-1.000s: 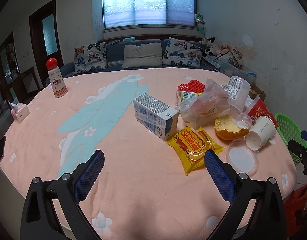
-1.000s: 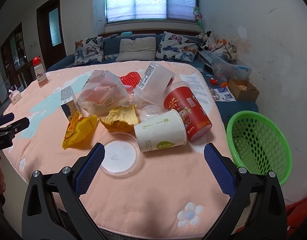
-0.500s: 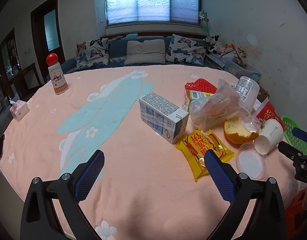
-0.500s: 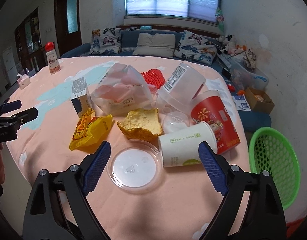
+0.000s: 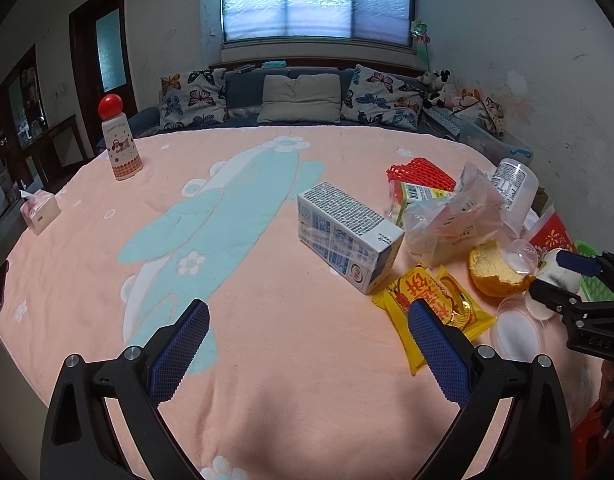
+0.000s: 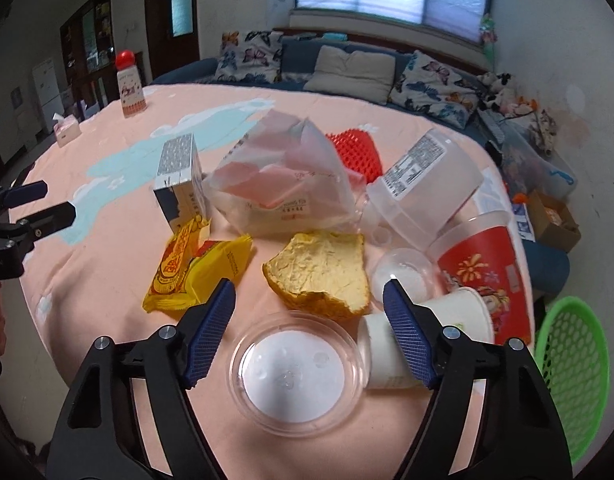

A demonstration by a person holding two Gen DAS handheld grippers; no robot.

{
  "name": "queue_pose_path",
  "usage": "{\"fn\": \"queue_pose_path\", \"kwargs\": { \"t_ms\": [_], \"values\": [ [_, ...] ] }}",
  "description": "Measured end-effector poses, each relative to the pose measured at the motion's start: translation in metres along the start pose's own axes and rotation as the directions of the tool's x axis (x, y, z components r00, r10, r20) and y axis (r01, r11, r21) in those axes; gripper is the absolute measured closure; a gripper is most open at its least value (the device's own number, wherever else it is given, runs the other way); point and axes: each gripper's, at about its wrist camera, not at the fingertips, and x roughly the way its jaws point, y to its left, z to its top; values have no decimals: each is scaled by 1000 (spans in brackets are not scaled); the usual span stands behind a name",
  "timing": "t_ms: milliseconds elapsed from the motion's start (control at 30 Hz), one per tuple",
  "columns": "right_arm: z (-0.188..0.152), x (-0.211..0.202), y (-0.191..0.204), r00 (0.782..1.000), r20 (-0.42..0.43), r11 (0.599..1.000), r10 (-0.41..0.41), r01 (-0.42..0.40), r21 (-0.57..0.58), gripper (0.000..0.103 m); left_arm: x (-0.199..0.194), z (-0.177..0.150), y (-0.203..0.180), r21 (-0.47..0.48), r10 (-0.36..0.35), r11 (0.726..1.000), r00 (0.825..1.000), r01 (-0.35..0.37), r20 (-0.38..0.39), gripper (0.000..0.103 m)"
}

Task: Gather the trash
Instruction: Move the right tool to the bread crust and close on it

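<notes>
Worktop [image 6: 127, 184]: trash heaped at the end nearest the basket, presumably for short carries.
Green basket [image 6: 575, 360]: off the worktop edge; nothing seen inside.
Red cup [image 6: 483, 264]: lying just worktop-side of the basket; inside hidden.
Right gripper [image 6: 309, 292]: closing, nothing gripped, over clear lid [image 6: 295, 368].
Left gripper [image 5: 307, 326]: wide, empty.
</notes>
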Motion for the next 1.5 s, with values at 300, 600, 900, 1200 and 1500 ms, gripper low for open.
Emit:
{"fn": "queue_pose_path", "kwargs": {
  "t_ms": [300, 600, 900, 1200, 1500],
  "values": [
    [5, 41, -15, 989, -115, 994, 93, -85, 71, 23, 12, 0, 6, -11, 3, 1000, 1000, -3, -18, 6],
    [22, 60, -24, 966, -202, 985, 159, -141, 102, 14, 24, 3, 13, -25, -21, 999, 1000, 21, -20, 6],
    [45, 91, -27, 928, -346, 986, 141, -101, 131, 12, 34, 8, 22, -21, -46, 999, 999, 46, -7, 6],
    [56, 113, -18, 895, -429, 991, 124, -95, 90, 8, 41, 9, 28, -29, -58, 998, 998, 58, -8, 6],
    [69, 141, -16, 858, -489, 988, 154, -145, 57, 7, 43, 8, 24, -13, -57, 998, 998, 57, -11, 6]
  ]
}}
